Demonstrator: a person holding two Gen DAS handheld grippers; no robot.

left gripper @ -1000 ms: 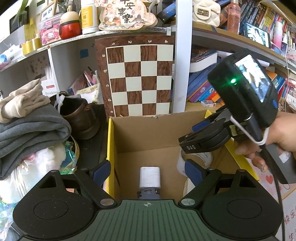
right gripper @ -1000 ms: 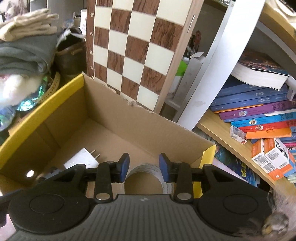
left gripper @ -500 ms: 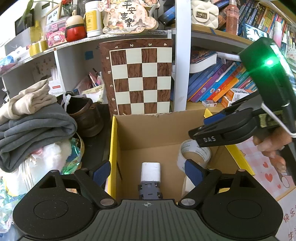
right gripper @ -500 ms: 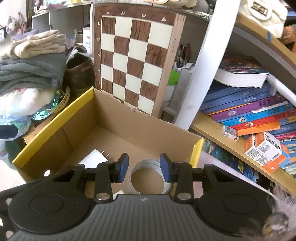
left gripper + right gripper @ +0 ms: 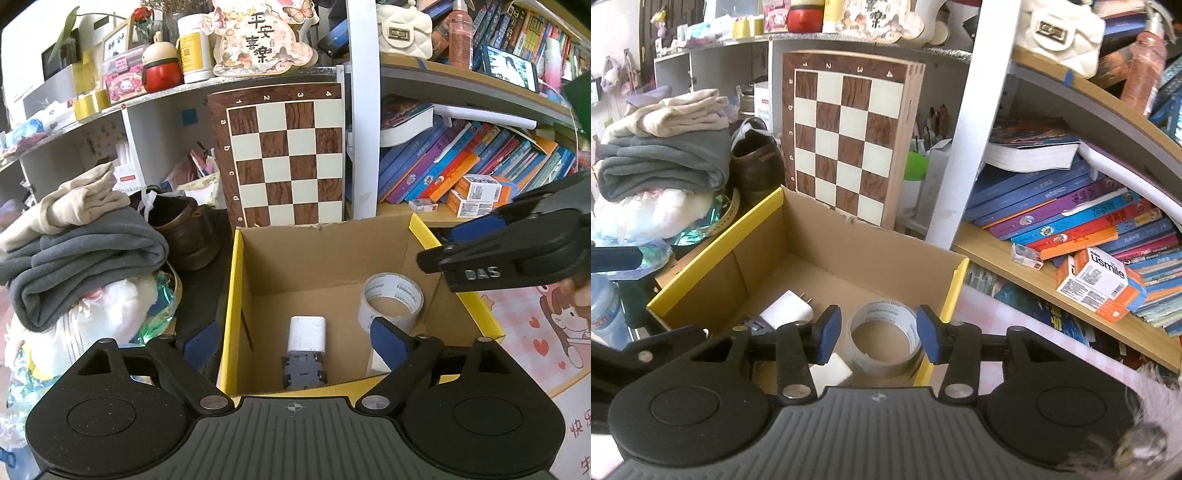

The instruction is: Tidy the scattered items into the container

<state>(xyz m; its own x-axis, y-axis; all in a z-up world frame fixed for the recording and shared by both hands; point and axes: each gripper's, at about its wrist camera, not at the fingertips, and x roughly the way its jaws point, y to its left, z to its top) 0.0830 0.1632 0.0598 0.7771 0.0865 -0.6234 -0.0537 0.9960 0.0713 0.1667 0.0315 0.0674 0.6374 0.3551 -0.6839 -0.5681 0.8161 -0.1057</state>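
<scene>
- An open brown cardboard box with yellow rim edges [image 5: 421,229] stands on a cluttered surface in front of a brown-and-cream chessboard [image 5: 284,158] leaning against shelves.
- Inside the box lie three visible things: a clear roll of packing tape [image 5: 884,338] toward the right wall, a white plug-in charger block [image 5: 307,334] near the middle, and a small grey toy car [image 5: 303,374] just in front of the charger.
- The right hand-held gripper [image 5: 877,334] hangs above the tape roll. Its blue pads are opening and stand apart from the roll, gripping nothing — the roll rests on the box floor, tilted, its hole facing up toward the camera.
- The left hand-held gripper [image 5: 291,341] is spread wide and empty, still opening, aimed down over the near rim.
- The charger's long axis runs away from the left gripper, prongs pointing to the far wall; the car lines up with it.
- No loose item outside the box is clearly identifiable as the next target.
</scene>
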